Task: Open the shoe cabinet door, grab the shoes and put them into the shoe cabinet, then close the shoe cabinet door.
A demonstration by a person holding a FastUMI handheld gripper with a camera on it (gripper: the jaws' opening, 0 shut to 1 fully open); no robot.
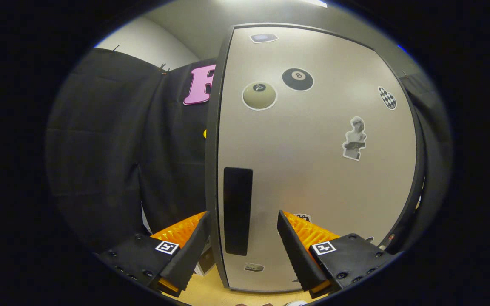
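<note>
Opening step: the gripper (243, 225) spreads its fingers wide, straddling the left edge of the cabinet door (313, 161) beside its dark handle slot (237, 210). Next, pinch that edge and swing.

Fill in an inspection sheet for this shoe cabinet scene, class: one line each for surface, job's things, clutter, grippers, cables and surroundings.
Surface: pale wooden floor below the cabinet.
Job's things: cabinet door with a dark vertical handle; whether it is shut or ajar cannot be told. Shoes: nothing seen.
Clutter: stickers on the door, among them an eight-ball sticker and a bust sticker.
Grippers: gripper has its jaws open, straddling the door's edge and handle, gripping nothing.
Cables: nothing seen.
Surroundings: black cloth wall beside the cabinet; light ceiling above.
</note>
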